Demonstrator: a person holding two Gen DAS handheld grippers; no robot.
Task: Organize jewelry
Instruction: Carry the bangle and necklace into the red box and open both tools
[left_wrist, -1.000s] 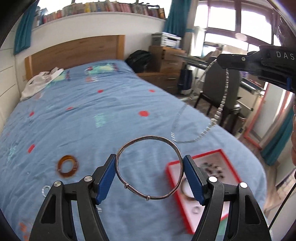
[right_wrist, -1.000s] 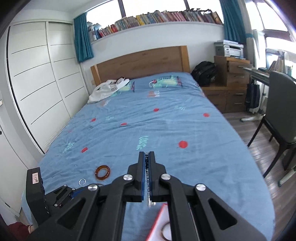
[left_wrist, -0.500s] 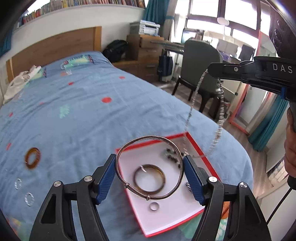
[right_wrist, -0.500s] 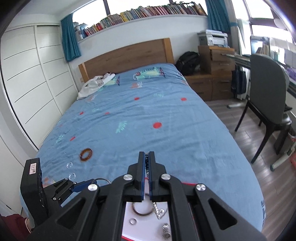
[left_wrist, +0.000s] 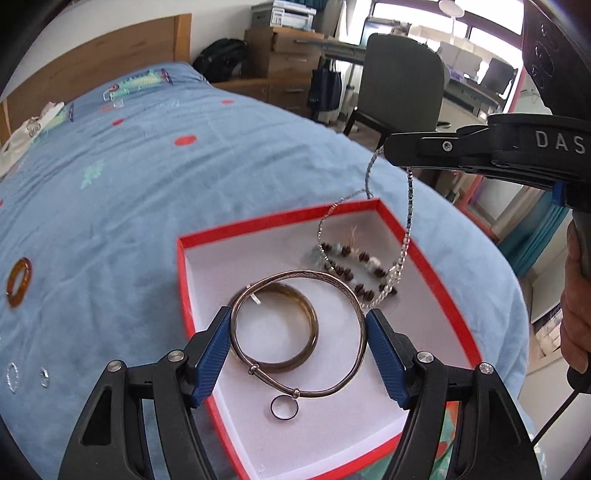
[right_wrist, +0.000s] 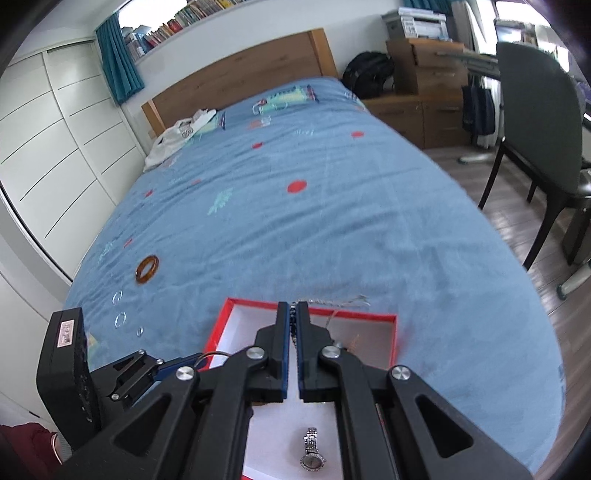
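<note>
Both pieces hang above the red box on the bed, in the placing step. The left gripper clamps the silver bangle; the right gripper pinches the chain necklace. Next, each should lower and release inside.

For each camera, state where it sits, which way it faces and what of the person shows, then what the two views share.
Left wrist: on the left gripper, tilted down at the red-rimmed white-lined box; its blue pads clamp a thin silver bangle; a hand shows at right.
Right wrist: on the right gripper, facing the wooden headboard over the blue bedspread, shut on a silver bead chain; no hand shows.
Shared: box, bedspread, amber ring, both grippers.
</note>
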